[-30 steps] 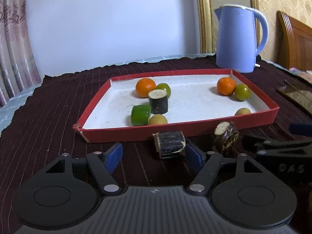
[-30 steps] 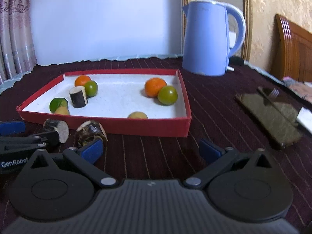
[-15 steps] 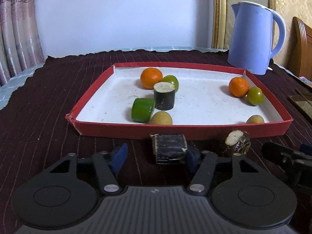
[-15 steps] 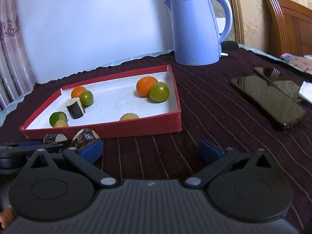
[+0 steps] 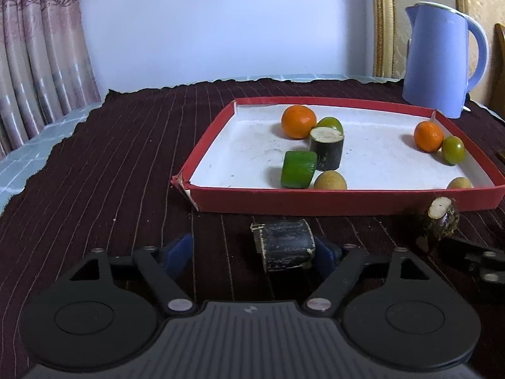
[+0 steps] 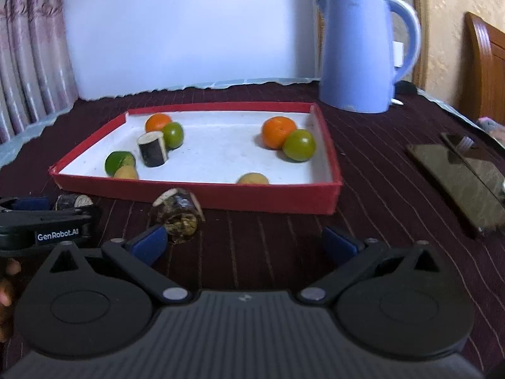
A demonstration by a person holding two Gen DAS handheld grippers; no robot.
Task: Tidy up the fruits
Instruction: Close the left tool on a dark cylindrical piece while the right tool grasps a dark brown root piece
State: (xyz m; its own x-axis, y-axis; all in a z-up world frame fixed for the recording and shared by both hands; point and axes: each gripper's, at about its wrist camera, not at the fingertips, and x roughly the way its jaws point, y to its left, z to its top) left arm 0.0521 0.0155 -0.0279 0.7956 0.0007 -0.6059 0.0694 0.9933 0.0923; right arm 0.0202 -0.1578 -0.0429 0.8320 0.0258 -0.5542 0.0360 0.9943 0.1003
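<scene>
Dark cane piece [image 5: 285, 248]: black bark, pale cut ends, lying on table [image 5: 110, 164] just outside red tray [image 5: 347, 200]. Left hand-held gripper [image 5: 252, 251] jaws just opened wide; piece between, touching right pad only. Tray: 2 oranges, green fruits, cane stub. Right hand-held gripper [image 6: 243, 241] wide open, empty.

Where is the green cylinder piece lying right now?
In the left wrist view, the green cylinder piece lies on its side inside the red tray, near its front wall, touching the upright dark cylinder and beside a tan fruit.
</scene>
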